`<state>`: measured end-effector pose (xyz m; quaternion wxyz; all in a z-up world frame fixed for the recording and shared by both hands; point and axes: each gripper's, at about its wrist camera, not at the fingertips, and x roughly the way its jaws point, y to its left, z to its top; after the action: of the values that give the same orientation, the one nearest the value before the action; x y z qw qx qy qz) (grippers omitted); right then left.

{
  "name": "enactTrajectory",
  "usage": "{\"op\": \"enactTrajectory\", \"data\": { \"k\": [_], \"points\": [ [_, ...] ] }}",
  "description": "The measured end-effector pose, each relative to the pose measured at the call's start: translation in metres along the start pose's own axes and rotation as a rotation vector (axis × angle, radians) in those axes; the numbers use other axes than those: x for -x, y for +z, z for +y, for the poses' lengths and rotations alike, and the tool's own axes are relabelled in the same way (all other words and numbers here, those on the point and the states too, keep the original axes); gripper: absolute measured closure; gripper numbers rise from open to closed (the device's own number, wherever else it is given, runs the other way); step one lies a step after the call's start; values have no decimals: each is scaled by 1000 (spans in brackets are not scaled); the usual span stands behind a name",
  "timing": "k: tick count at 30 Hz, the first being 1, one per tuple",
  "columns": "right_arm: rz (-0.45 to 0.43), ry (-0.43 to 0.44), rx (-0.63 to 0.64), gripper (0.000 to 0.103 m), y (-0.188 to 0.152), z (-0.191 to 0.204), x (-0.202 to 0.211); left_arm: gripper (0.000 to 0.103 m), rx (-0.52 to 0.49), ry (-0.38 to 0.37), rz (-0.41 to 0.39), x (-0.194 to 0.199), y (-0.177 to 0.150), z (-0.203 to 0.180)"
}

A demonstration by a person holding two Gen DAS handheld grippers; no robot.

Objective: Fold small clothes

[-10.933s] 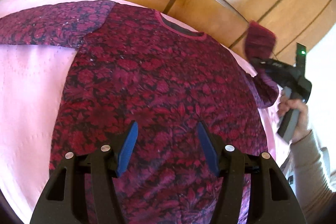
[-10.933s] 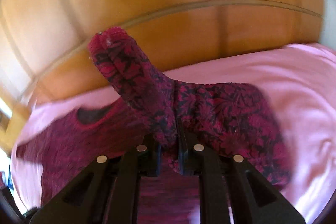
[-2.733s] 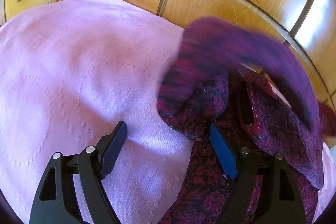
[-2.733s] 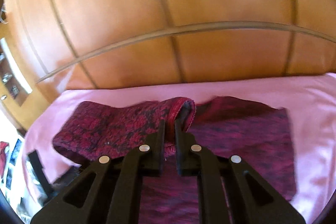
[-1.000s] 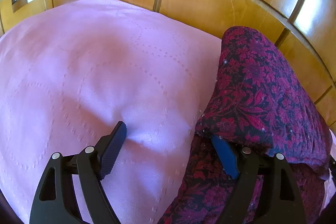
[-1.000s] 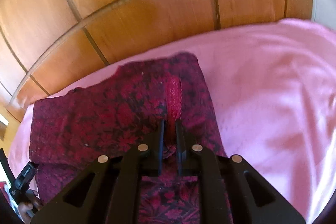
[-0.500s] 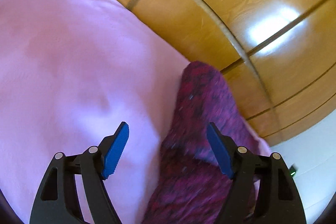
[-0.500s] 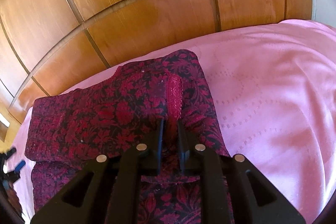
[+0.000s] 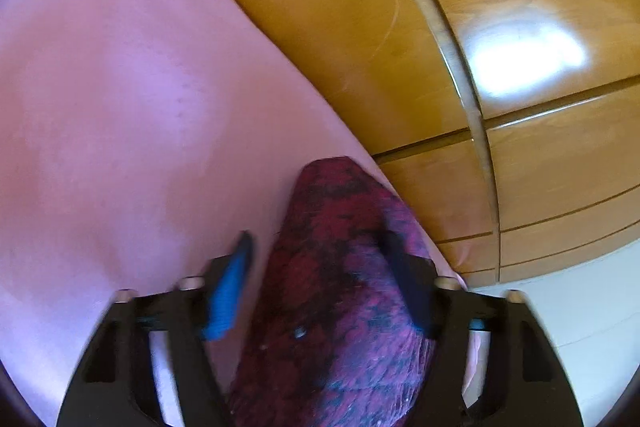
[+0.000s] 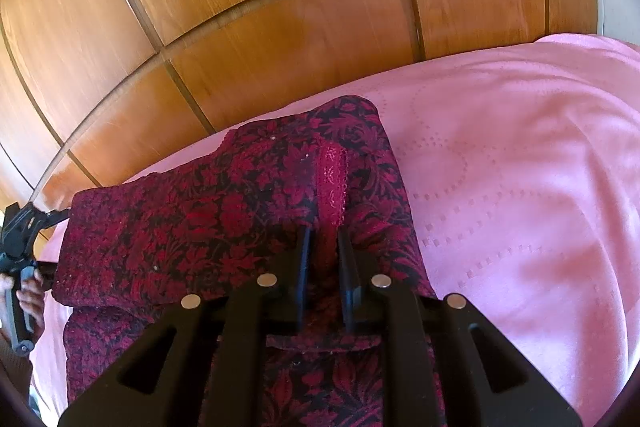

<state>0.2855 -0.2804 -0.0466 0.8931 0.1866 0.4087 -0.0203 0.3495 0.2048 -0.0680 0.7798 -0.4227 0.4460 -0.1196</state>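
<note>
Right gripper (image 10: 323, 281) is pinching the top's (image 10: 224, 223) red trim against the pink bedcover (image 10: 520, 187), left gripper (image 9: 320, 287) is closing around the folded edge between its jaws, not yet clamped: seat deeper before lifting.

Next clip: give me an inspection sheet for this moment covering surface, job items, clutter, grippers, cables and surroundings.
Surface: pink quilted bedspread with stitched dotted circles, smooth.
Job's things: dark red floral knit sweater, folded over on itself, lying near the bedspread's far edge; its plain red cuff lies on top.
Clutter: nothing seen.
Grippers: right gripper shut on the sweater at the cuff. Left gripper has just been closing, with the sweater's end between its blue-padded fingers; blur hides whether they press yet.
Cables: nothing seen.
Surroundings: glossy wooden panelled wall behind the bed; a hand holds the left gripper's handle.
</note>
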Motion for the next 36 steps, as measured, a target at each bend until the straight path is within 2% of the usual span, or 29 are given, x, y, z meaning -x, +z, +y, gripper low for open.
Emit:
{"op": "enactTrajectory", "data": {
  "k": [1, 2, 4, 6, 8, 9, 13, 16, 18, 21, 22, 23, 26, 30, 33, 34, 35, 36],
  "points": [
    [0, 1, 0, 90, 0, 0, 0, 70, -30, 5, -6, -1, -2, -6],
    [1, 0, -1, 90, 1, 0, 1, 78, -63, 27, -32, 3, -6, -11],
    [-4, -13, 9, 90, 1, 2, 4, 82, -142, 70, -92, 12, -17, -19],
    [-13, -36, 37, 89, -1, 7, 5, 85, -220, 163, -130, 13, -28, -24],
    [-13, -56, 57, 89, -2, 11, 3, 85, -295, 307, -127, 0, -37, -20],
    [-11, -70, 70, 89, -2, 14, 2, 85, -317, 343, -129, -4, -39, -17],
    [-3, -126, 130, 89, -3, 25, -2, 69, -373, 476, -164, -13, -41, -27],
    [4, -115, 112, 89, -2, 22, -1, 64, -430, 552, -230, 3, -52, -40],
    [9, -114, 102, 85, 0, 20, 1, 64, -471, 565, -278, 18, -62, -51],
    [-1, -130, 102, 66, 8, 20, 8, 64, -550, 529, -312, 33, -87, -66],
    [-9, -128, 96, 57, 9, 20, 13, 64, -584, 512, -306, 34, -97, -70],
    [-24, -129, 94, 55, 11, 21, 19, 64, -606, 503, -295, 34, -105, -71],
    [-73, -98, 123, 54, 14, 36, 38, 63, -640, 499, -262, 28, -124, -66],
    [-49, -46, 191, 55, 11, 62, 32, 56, -627, 532, -248, 18, -132, -57],
    [37, -63, 229, 54, 5, 72, 3, 45, -576, 534, -231, 15, -124, -47],
    [62, -78, 234, 53, 2, 71, -8, 38, -548, 531, -223, 13, -119, -44],
    [57, -83, 245, 53, -1, 71, -11, 32, -518, 527, -216, 11, -116, -39],
    [32, -92, 282, 53, -5, 72, -13, 32, -500, 519, -217, 11, -114, -34]
  ]
}}
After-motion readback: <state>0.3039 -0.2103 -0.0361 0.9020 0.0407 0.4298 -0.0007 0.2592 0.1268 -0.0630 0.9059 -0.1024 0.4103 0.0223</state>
